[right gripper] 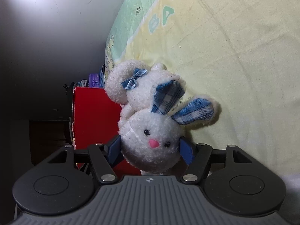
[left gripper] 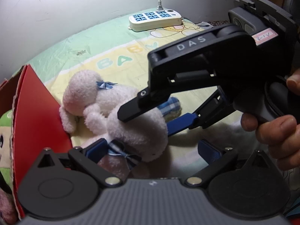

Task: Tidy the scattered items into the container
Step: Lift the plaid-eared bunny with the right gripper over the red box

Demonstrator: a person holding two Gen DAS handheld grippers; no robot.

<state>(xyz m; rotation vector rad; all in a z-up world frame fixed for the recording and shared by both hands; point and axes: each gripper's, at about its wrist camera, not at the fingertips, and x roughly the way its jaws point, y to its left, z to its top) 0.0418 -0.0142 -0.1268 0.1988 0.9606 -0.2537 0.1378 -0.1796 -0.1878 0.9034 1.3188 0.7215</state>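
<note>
A white plush rabbit (left gripper: 116,101) with blue checked ears and blue bows lies on the bed sheet, right against the red cardboard box (left gripper: 37,116). In the right wrist view its face (right gripper: 150,131) looks straight at the camera. My right gripper (right gripper: 150,148) is open, its blue pads (right gripper: 114,146) flanking the rabbit's head without squeezing it. Seen from the left wrist, the right gripper (left gripper: 145,123) reaches in from the right over the rabbit. My left gripper (left gripper: 151,151) is open wide, with the rabbit's near end and a bow between its pads.
The yellow and green sheet (left gripper: 112,43) with BABY lettering covers the bed. A white power strip (left gripper: 155,18) with a cable lies near the wall. Another plush toy (left gripper: 4,131) sits inside the box. A hand (left gripper: 277,131) holds the right gripper. A purple pack (right gripper: 95,79) shows behind the box (right gripper: 93,120).
</note>
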